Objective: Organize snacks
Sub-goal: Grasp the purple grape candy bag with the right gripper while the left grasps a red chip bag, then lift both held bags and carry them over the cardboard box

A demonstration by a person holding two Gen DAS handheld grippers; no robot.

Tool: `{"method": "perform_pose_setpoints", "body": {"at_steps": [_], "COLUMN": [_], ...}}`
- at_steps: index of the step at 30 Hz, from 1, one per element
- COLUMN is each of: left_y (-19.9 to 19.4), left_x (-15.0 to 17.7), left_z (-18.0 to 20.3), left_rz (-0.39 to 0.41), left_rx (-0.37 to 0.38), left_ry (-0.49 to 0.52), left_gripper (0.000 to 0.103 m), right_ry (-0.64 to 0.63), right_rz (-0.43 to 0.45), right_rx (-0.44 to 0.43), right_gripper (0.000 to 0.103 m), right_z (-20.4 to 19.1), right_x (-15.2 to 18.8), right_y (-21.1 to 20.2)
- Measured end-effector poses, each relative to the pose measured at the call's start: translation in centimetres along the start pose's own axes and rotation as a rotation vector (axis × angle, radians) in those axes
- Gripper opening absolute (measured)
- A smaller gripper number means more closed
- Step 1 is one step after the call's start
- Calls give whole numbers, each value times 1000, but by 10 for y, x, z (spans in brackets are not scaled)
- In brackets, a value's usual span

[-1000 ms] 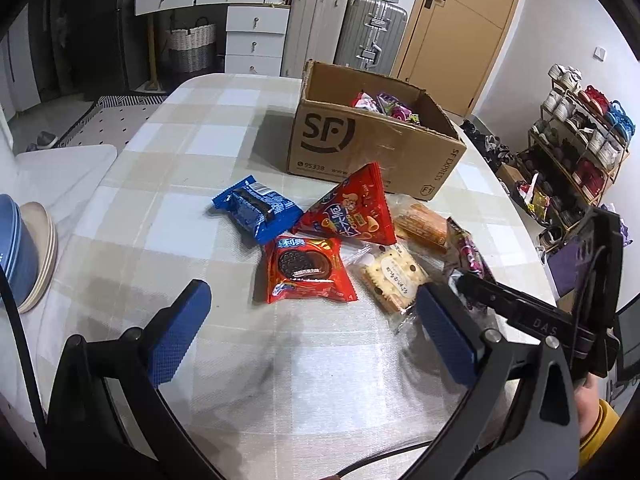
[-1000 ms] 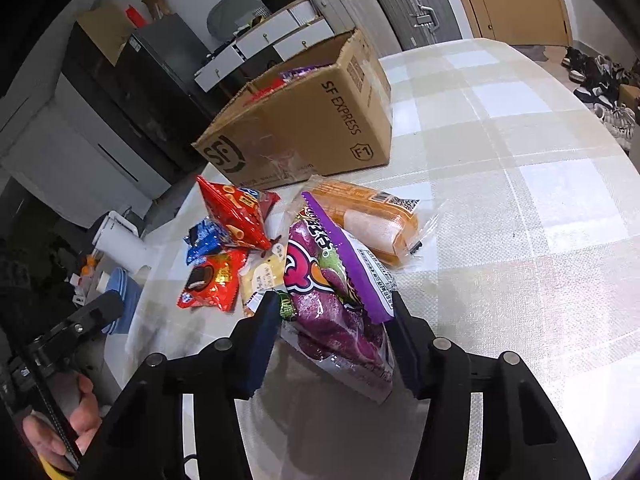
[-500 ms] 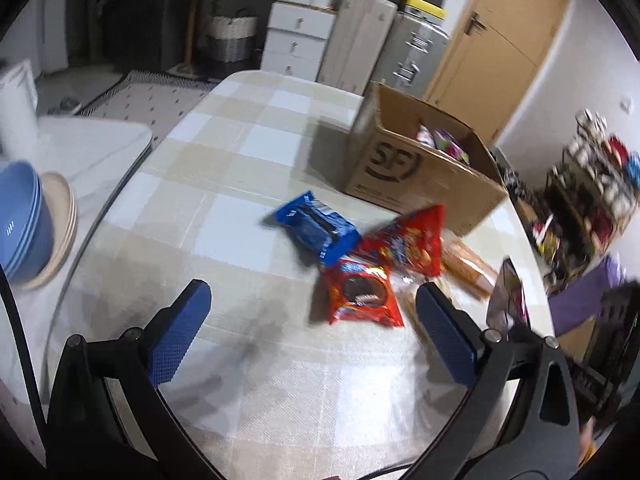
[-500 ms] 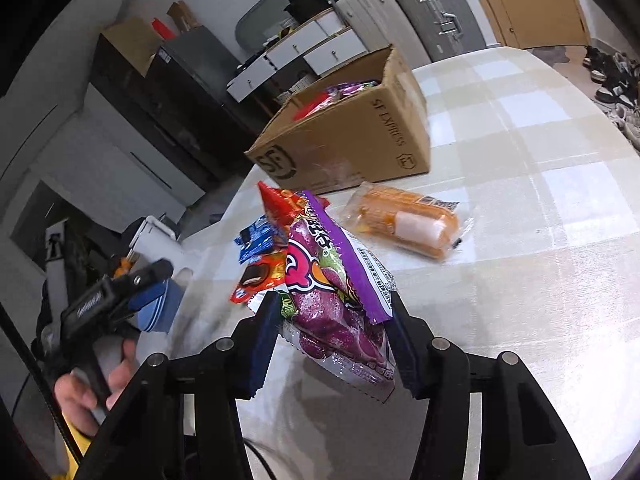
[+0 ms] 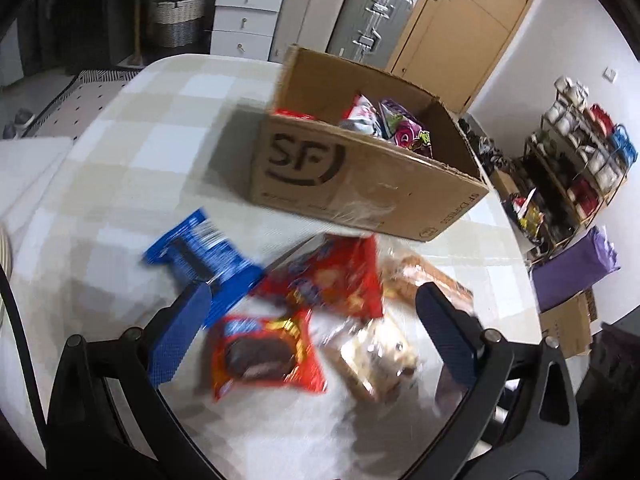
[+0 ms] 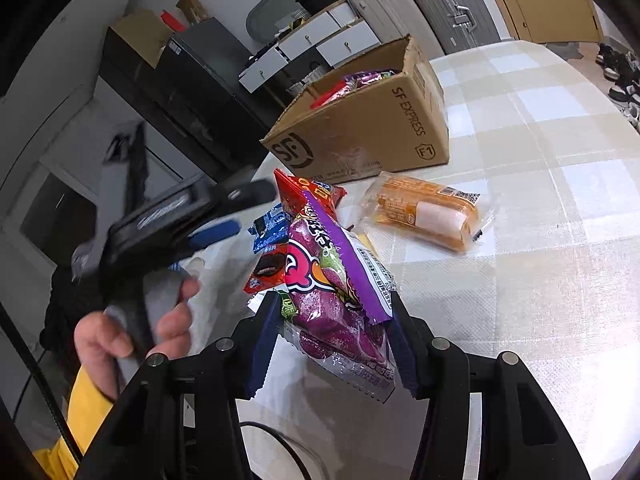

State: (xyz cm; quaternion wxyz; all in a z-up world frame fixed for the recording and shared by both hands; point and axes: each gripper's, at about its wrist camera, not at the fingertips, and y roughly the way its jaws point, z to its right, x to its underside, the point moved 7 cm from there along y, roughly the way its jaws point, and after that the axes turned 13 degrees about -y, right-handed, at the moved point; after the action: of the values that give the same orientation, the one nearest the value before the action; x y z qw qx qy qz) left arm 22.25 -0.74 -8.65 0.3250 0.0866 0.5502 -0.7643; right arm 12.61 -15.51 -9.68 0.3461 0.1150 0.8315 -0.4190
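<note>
My right gripper (image 6: 332, 344) is shut on a purple candy bag (image 6: 332, 280) and holds it above the table. My left gripper (image 5: 316, 336) is open and empty, low over a red Oreo pack (image 5: 264, 356), with a blue Oreo pack (image 5: 200, 252), a red triangular snack bag (image 5: 332, 280), a clear cookie pack (image 5: 380, 356) and an orange cake pack (image 5: 424, 280) around it. The open SF cardboard box (image 5: 360, 176) holds several snacks behind them. The box (image 6: 360, 136), the orange cake pack (image 6: 428, 212) and the left gripper (image 6: 216, 220) show in the right wrist view.
The table has a checked cloth (image 5: 132, 152) and a rounded edge. Suitcases (image 5: 372, 12) and white drawers (image 5: 244, 20) stand beyond the far end. A shoe rack (image 5: 580, 160) stands on the right. A purple bag (image 5: 572, 268) sits beside the table.
My left gripper has moved forward and down toward the snack pile, still open. My right gripper has lifted the purple candy bag and keeps its hold.
</note>
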Motion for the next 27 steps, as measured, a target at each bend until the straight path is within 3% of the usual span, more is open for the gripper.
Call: {"method": "perform_pose_setpoints", "body": {"at_steps": [8, 11, 13, 14, 19, 27], "left_y": [49, 62, 63, 64, 67, 52], "left_x": [-9, -2, -1, -1, 3, 8], "left_z": [10, 5, 9, 10, 15, 10], "left_rz": [-21, -55, -55, -58, -60, -47], "left_rx": [-74, -144, -117, -113, -104, -79], "left_ry": [46, 57, 62, 62, 75, 111], "left_gripper": [101, 88, 81, 70, 51, 41], "right_ry": [4, 9, 10, 12, 17, 24], "right_rz": [0, 2, 2, 4, 5, 17], "right_rx": [-23, -30, -32, -31, -30, -11], "right_gripper": [52, 52, 52, 52, 52, 52], "right_z": [6, 8, 8, 8, 9, 11], "right_x": [-4, -5, -5, -4, -3, -3], "right_y": [-1, -3, -3, -4, -7, -8]}}
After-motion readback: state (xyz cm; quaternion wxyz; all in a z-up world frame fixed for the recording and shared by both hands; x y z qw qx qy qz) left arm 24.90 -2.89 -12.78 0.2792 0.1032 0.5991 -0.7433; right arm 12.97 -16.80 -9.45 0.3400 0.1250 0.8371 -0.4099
